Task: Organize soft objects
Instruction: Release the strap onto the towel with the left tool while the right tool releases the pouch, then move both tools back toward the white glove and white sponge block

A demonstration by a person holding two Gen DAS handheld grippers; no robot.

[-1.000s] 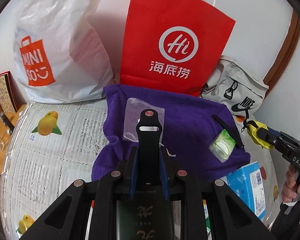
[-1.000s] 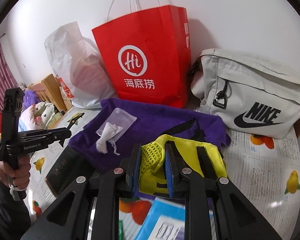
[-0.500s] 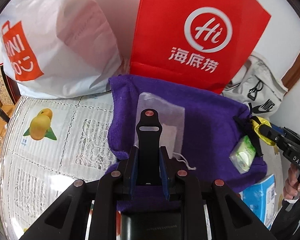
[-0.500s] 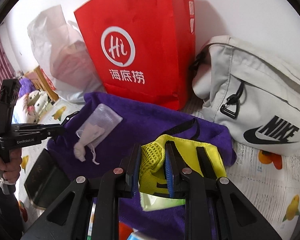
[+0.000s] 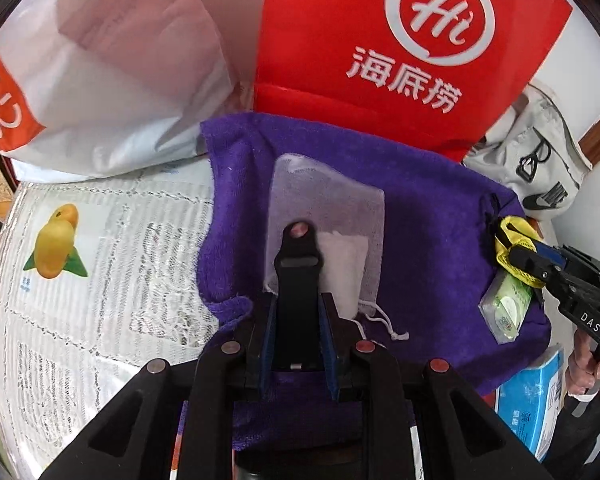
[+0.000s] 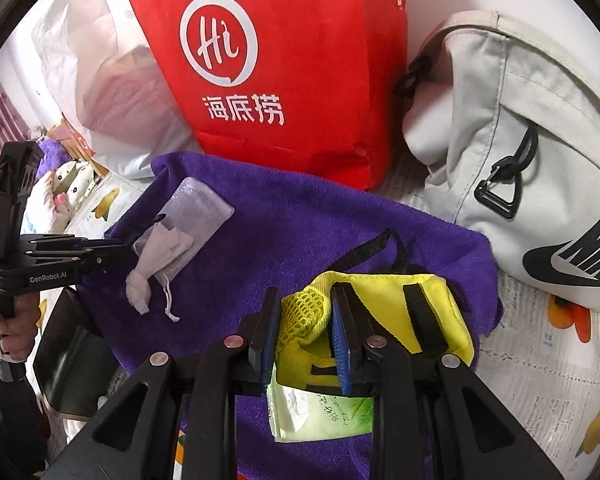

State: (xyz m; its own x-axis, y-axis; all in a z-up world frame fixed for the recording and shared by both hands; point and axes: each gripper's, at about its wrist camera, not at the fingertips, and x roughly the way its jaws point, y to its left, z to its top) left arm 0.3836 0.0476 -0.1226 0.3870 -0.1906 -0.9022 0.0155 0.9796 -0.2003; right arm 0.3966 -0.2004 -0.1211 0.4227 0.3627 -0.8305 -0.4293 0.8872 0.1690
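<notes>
A black strap [image 5: 298, 280] was clamped between the pads of the left gripper [image 5: 298, 300], held above the sheer pouch [image 5: 332, 208] on the purple towel [image 5: 428, 216]. The strap was judged stiff-ish and light, best kept pinched at its flat middle. The right gripper [image 6: 306, 324] had its jaws opening around a yellow mesh pouch [image 6: 380, 300], its mesh corner between them, resting on the towel over a tissue pack [image 6: 320, 412]. The pouch was judged limp and light, so a folded edge would serve.

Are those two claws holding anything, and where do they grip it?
Left gripper clamps a black strap near its lower end. Right gripper, jaws opening, has the yellow pouch by its mesh corner.
</notes>
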